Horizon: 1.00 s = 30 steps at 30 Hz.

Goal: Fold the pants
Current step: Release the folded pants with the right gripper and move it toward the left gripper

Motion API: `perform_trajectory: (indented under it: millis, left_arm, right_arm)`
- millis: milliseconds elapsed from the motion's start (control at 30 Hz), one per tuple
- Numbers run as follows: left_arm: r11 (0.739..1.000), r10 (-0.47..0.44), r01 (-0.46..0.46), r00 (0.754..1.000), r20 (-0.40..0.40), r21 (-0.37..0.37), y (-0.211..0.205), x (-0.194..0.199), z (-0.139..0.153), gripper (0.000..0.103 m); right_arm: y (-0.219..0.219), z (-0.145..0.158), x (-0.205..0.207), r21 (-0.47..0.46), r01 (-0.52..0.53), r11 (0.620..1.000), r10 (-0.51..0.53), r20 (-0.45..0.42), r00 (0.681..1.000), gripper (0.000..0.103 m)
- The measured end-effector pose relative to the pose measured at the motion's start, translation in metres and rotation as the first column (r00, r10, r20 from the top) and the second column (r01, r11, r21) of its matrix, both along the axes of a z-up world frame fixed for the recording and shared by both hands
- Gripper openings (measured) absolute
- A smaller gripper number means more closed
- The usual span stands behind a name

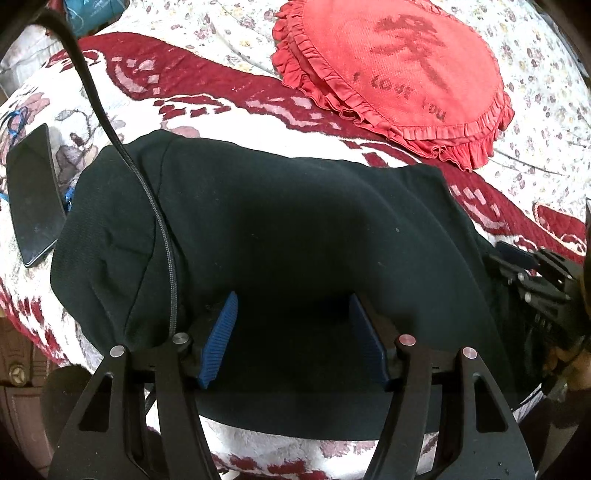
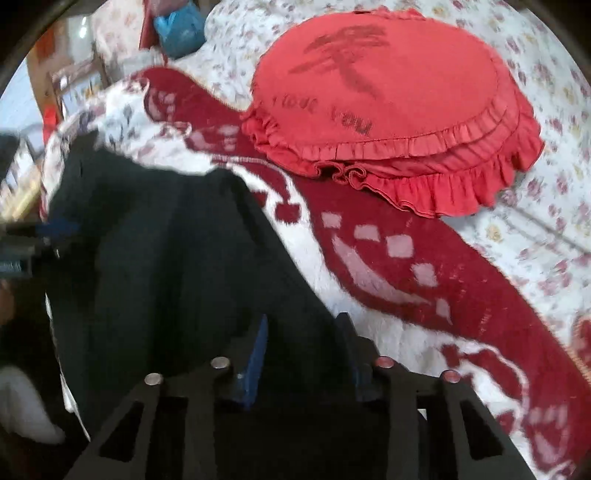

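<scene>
On blanket [image 1: 122,96] — pants [image 1: 280,229] lengthwise left-right

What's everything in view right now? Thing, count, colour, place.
pants: 1, black, folded on the blanket, centre
blanket: 1, red and white pattern, under the pants
round cushion: 1, red with ruffled edge, beyond the pants
floral sheet: 1, pale with small flowers, under the cushion
phone: 1, black, on the blanket left of the pants
bag: 1, blue, far edge of the bed
cable: 1, black, crossing the pants' left side
left hand-held gripper: 1, black with blue pads, open over the pants
right hand-held gripper: 1, same colours, at the pants' right edge, grip unclear
</scene>
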State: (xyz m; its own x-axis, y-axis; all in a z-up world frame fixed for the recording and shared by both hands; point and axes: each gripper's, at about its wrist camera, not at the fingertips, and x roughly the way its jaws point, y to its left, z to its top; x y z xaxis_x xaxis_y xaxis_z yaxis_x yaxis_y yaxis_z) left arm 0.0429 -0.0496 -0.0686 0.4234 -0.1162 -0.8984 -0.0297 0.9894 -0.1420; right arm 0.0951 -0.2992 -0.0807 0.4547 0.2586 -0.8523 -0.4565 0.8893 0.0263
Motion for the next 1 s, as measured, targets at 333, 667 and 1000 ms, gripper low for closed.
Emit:
perform_trajectory:
  millis: [333, 667, 1000]
  left_arm:
    - [1.000, -0.005, 0.005, 1.000, 0.004, 0.001, -0.001, 0.000, -0.001, 0.063]
    - [1.000, -0.022, 0.022, 0.999, 0.025, 0.002, -0.006, -0.007, 0.009, 0.063]
    - [0.997, -0.078, 0.078, 0.995, 0.062, 0.004, -0.028, -0.017, 0.025, 0.063]
  right_arm:
    - [-0.004, -0.001, 0.012, -0.030, 0.094, 0.995, -0.094, 0.001, 0.996, 0.003]
    - [-0.037, 0.038, -0.044, 0.034, 0.229, 0.973, -0.230, 0.055, 0.972, 0.030]
    - [-0.087, 0.005, -0.101, -0.011, 0.377, 0.926, -0.377, 0.013, 0.926, 0.029]
